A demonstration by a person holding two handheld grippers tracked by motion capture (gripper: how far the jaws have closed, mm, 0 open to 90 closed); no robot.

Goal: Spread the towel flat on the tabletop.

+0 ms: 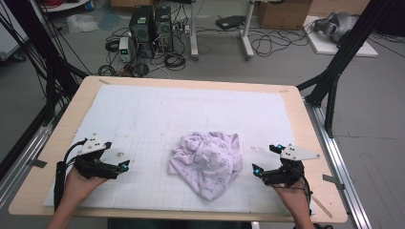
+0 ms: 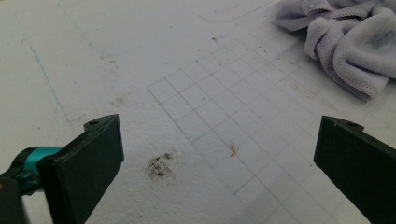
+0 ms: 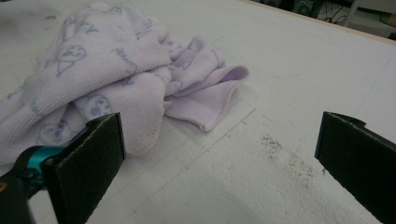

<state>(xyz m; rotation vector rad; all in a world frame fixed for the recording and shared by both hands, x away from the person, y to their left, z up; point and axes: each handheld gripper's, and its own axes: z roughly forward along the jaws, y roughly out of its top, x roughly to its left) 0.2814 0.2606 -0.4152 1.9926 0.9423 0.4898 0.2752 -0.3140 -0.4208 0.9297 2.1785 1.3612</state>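
Black jaws rose from the bottom of both gripper views, standing wide apart with nothing between them, so both tools were released and empty. From above, the left gripper rested low over the white gridded mat at the person's left, and the right gripper sat at the opposite side, each pointed inward toward the crumpled lilac towel that lay in a heap between them, near the middle of the mat and a little toward the person's edge. Neither gripper touched it; the right one was just beside its edge, the left one farther off. In the right gripper view the towel showed soft terry cloth printed with small blue figures, bunched in loose folds, with one hemmed corner poking out flat onto the mat. That cloth looked light, limp and not at all fragile, so it would likely sag and drape from any pinch rather than hold shape, and its nap should give the pads good friction. The exposed hem seemed the best place to take hold, since a single layer could be pinched there without gathering the folds beneath. In the left gripper view, the towel's rolled folds sat at the far right, well ahead of the jaws, beyond a dark smudge on the mat.
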